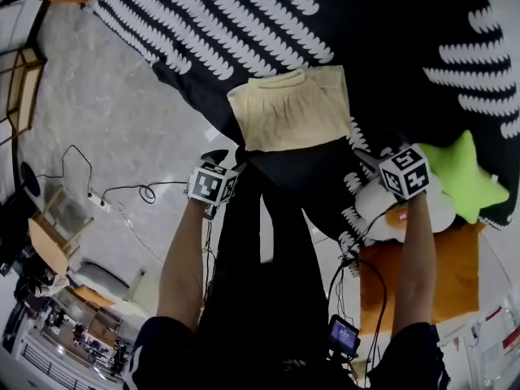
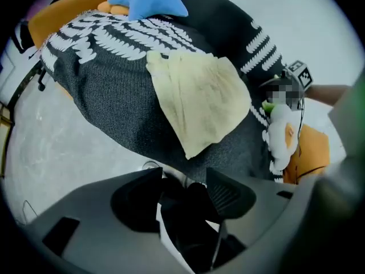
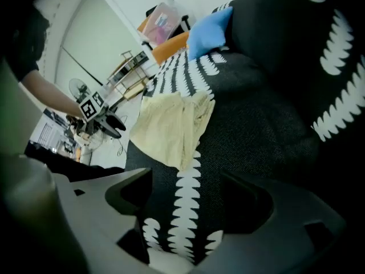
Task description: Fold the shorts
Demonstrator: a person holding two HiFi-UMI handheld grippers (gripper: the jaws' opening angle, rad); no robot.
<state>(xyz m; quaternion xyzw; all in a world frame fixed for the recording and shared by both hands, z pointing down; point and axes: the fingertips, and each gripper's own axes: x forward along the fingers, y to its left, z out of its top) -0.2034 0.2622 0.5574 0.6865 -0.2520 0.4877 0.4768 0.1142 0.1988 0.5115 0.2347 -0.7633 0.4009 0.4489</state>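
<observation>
yellow shorts (image 1: 291,108) folded flat on black patterned blanket (image 1: 390,23), left hand-held gripper (image 2: 183,181) wide, empty, short of shorts, right hand-held gripper (image 3: 185,207) wide, empty, beside shorts
</observation>
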